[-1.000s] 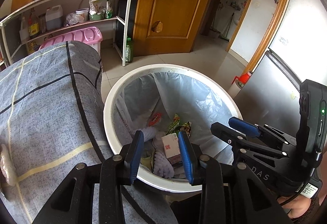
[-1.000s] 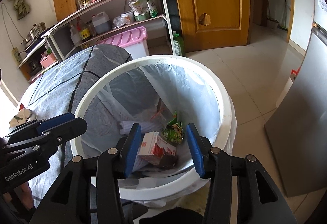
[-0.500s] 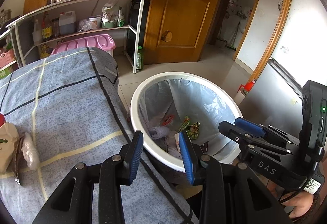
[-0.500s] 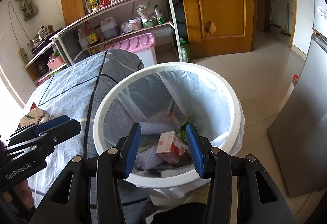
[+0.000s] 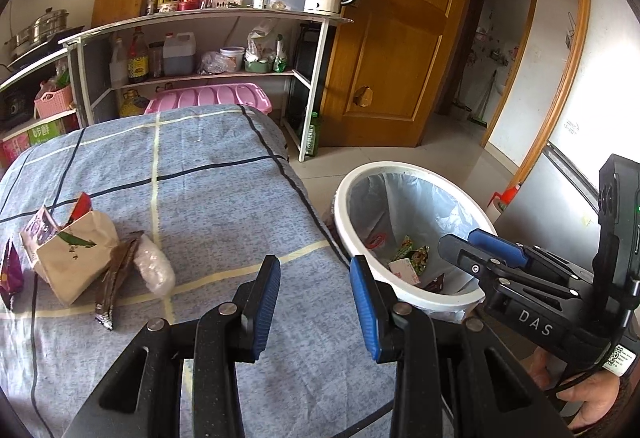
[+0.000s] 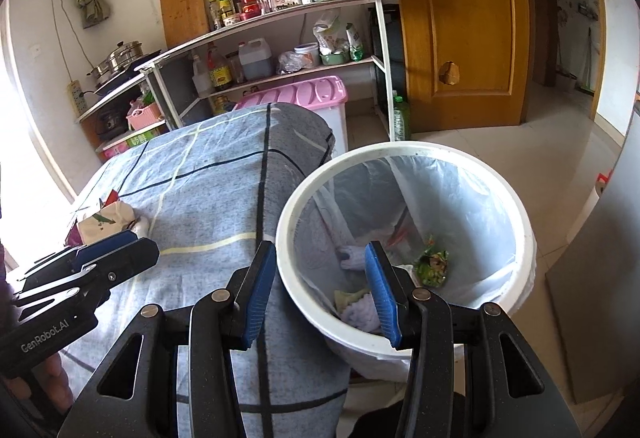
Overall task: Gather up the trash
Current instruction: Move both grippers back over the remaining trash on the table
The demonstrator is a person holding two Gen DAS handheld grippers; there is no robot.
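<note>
A white trash bin [image 5: 400, 168] with a clear liner stands on the floor right of the table; it also shows in the right wrist view [image 6: 440, 150]. Wrappers and a small carton [image 5: 405, 271] lie inside. My left gripper [image 5: 314, 312] is open and empty over the table's right edge. My right gripper [image 6: 320, 294] is open and empty over the bin's near left rim. On the table's left lie a beige paper bag [image 5: 74, 256], a brown wrapper [image 5: 114, 284], a clear plastic bag [image 5: 154, 270] and a purple packet [image 5: 10, 274].
The table wears a blue checked cloth [image 5: 200, 198]. Behind it are a shelf unit [image 5: 200, 38] with bottles and a kettle, a pink-lidded box [image 5: 208, 100] and a wooden door [image 5: 396, 38]. A grey appliance [image 6: 600, 278] stands right of the bin.
Both grippers have pulled back and swung left, away from above the bin. The left view now faces the table and its trash pile. The carton is no longer between the right gripper's fingers.
</note>
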